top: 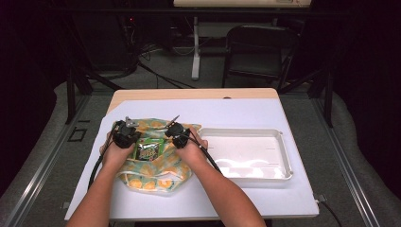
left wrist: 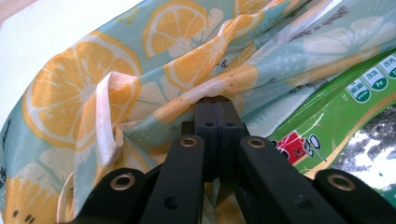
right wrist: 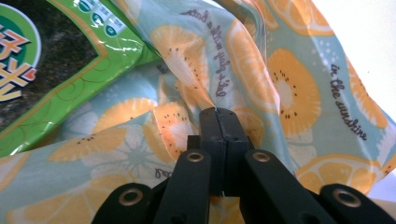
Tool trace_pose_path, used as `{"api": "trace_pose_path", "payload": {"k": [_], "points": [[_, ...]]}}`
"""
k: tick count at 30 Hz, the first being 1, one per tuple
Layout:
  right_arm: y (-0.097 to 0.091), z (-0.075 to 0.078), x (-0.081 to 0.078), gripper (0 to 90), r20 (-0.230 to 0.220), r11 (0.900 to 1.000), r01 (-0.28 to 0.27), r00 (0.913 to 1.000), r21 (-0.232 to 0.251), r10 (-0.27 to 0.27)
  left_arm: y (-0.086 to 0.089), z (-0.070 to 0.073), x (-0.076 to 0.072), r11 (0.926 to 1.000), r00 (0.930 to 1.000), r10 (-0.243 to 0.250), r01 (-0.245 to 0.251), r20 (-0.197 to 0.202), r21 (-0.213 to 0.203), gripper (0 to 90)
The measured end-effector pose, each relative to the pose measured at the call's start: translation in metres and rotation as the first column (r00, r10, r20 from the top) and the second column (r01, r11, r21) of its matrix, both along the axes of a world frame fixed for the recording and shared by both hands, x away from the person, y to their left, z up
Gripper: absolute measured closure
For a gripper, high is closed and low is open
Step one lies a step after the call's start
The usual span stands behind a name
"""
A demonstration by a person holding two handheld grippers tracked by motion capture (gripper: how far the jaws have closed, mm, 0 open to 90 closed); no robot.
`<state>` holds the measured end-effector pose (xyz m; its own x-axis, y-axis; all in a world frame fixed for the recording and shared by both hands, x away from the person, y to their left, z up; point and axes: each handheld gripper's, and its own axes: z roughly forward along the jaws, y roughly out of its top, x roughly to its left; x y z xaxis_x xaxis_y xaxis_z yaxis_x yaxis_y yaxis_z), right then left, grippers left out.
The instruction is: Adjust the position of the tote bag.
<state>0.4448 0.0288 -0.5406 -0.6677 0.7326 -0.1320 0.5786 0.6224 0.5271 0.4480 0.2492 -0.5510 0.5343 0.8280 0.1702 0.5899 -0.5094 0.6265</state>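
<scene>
Both my claws are clamped on the bag: left claw on the left rim, right claw on the right rim. In the left gripper view the jaws are pressed together with a fold of the citrus-print fabric pinched at the tips. Same in the right gripper view: jaws together, a pleat of the fabric caught between them.

The bag lies on the white table, near the front edge, left of the empty white tray. A green packet sits in the bag's mouth, between my two claws; its foil edge shows in the left gripper view and the right gripper view.

Step in hand, as I read it: hold the mouth open so the packet can go in or come out. I can't tell which.

How to do it well:
- Pull both rims apart evenly and level, so the mouth widens without tipping the bag.
- Keep both pinches tight. The fabric looks thin and slippery, and only a small fold is held on each side.
- Don't lift high, or the packet may slide and bunch the cloth.
- Stay clear of the tray edge on the right.
- Don't grab the foil with the fabric; right now each pinch looks to be cloth alone.
</scene>
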Motion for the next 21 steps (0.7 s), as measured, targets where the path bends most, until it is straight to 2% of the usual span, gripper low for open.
{"api": "trace_pose_path", "payload": {"k": [7,12,17,21], "points": [[-0.0008,-0.0006,0.0022,90.0,-0.016,0.9996,0.03,0.9994,0.001,-0.03,-0.0001,-0.0011,0.0006,1.0,1.0,0.004,-0.004,0.001,0.005,90.0],[-0.0018,-0.0018,0.0036,90.0,-0.015,0.9979,0.059,0.9982,0.025,-0.059,0.0002,-0.0023,0.001,0.9999,0.9999,0.012,-0.012,0.006,-0.003,90.0],[-0.0023,-0.0013,0.004,90.0,-0.021,0.9981,0.057,0.9982,0.021,-0.057,0.0014,-0.0019,0.0014,0.9999,0.9999,0.011,-0.011,-0.005,-0.008,90.0],[-0.0016,-0.0021,0.0034,90.0,-0.013,0.9978,0.061,0.9981,0.027,-0.061,0.0017,-0.0024,0.0014,0.9998,0.9999,0.016,-0.016,0.002,-0.015,89.9]]}}
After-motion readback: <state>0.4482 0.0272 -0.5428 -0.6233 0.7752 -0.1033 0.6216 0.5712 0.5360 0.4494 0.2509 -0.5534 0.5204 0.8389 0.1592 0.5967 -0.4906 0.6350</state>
